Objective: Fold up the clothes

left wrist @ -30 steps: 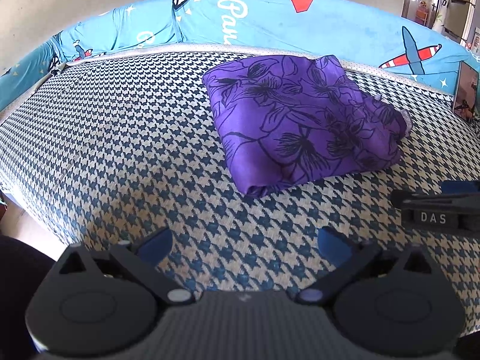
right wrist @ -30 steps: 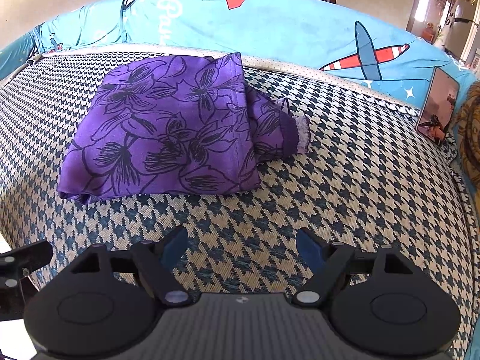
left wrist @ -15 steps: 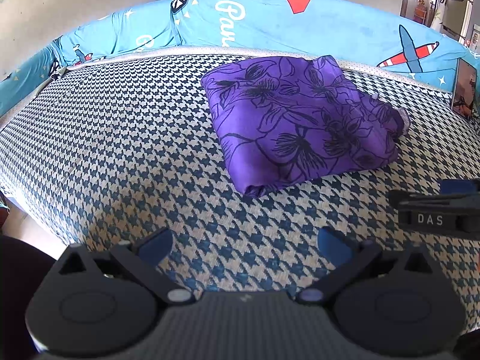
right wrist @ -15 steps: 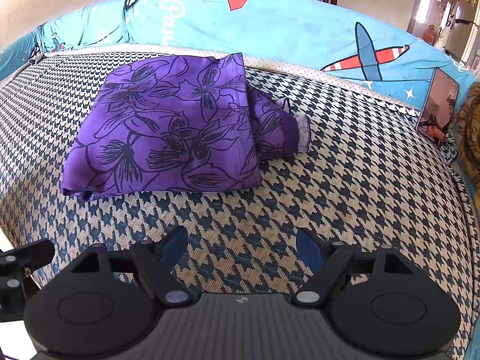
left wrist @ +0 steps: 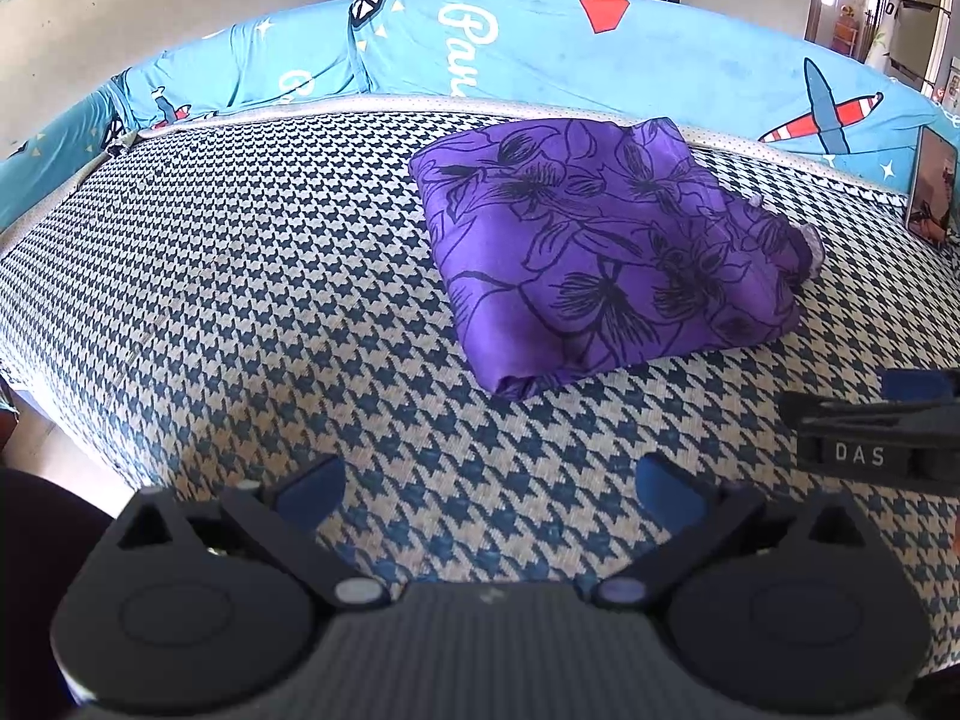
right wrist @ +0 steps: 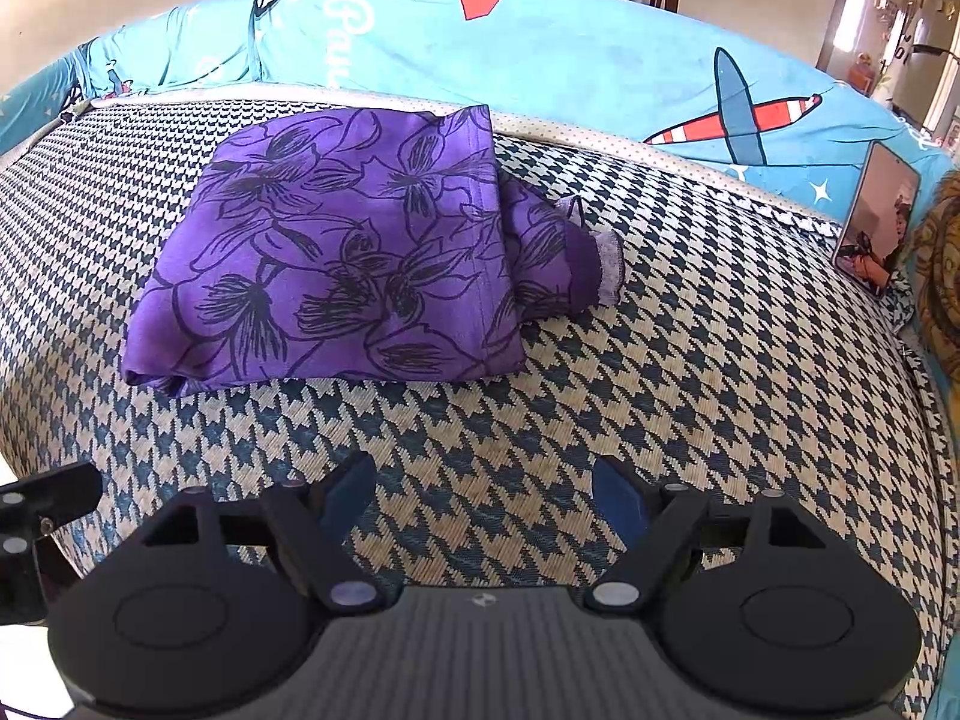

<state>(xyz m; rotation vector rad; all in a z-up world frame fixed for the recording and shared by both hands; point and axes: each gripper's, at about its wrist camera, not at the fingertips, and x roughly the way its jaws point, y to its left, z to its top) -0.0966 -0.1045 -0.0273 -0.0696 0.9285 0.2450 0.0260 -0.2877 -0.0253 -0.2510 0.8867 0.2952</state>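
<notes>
Houndstooth bed (right wrist: 690,372), purple garment (right wrist: 360,252) folded ahead of both released fingers (right wrist: 354,492) (that loose right-side flap could unravel it if snagged).

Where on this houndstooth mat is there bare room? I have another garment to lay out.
The widest bare patch lies left of the folded purple garment, out to the mat's left edge. A bare strip runs between the garment and both open grippers. Right of the garment is free up to the propped phone. Behind it, the blue cushion crowds close.
</notes>
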